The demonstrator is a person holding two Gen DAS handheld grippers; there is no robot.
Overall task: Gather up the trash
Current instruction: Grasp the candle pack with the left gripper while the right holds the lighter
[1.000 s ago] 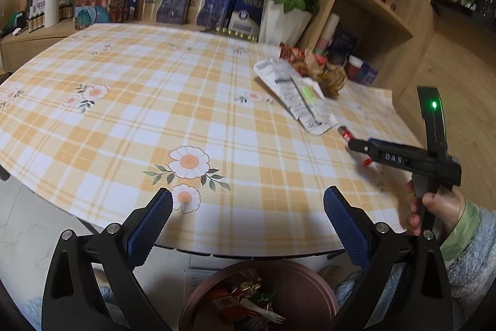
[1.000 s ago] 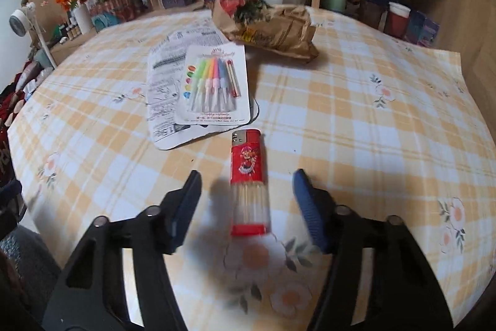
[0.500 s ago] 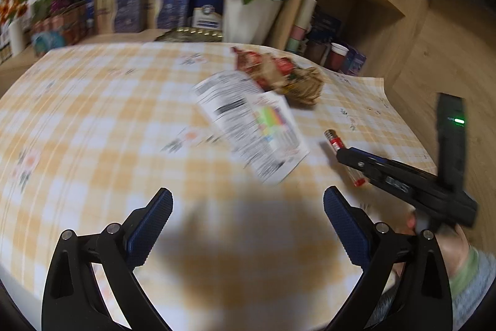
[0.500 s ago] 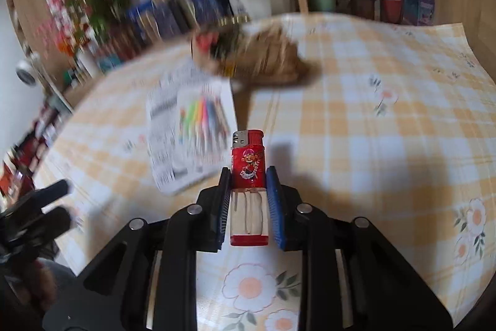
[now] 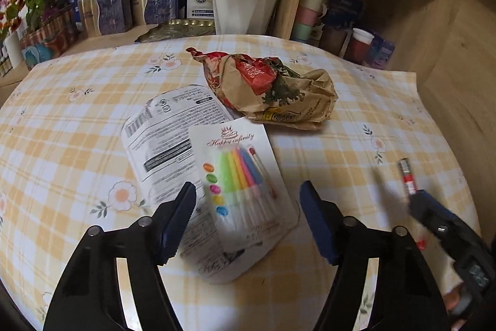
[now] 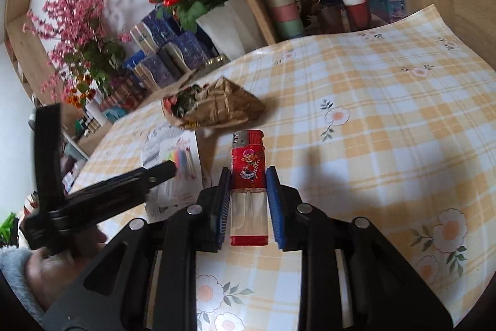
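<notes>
Right wrist view shows the right tongs (image 6: 248, 203) clamped on a red lighter (image 6: 249, 188), lifted above the bench (image 6: 387, 129). Left tongs (image 5: 248, 219) gape wide, hovering low over a candle packet (image 5: 238, 191).

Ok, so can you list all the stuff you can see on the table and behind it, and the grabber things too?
Lighter: one, red with a clear lower half, between the right gripper's fingers.
Candle pack: one, white card with coloured candles, on the table in front of the left gripper.
Printed sheet: one, white with black text, under the candle pack.
Crumpled bag: one, brown paper with red wrapper, mid-table.
Tablecloth: one, yellow check with flowers.
Rose pot: one, white, red roses, behind the table.
Blue boxes: several, beside the pot.
Paper cups: one stack, on the shelf.
Left gripper: open.
Right gripper: shut on the lighter.
</notes>
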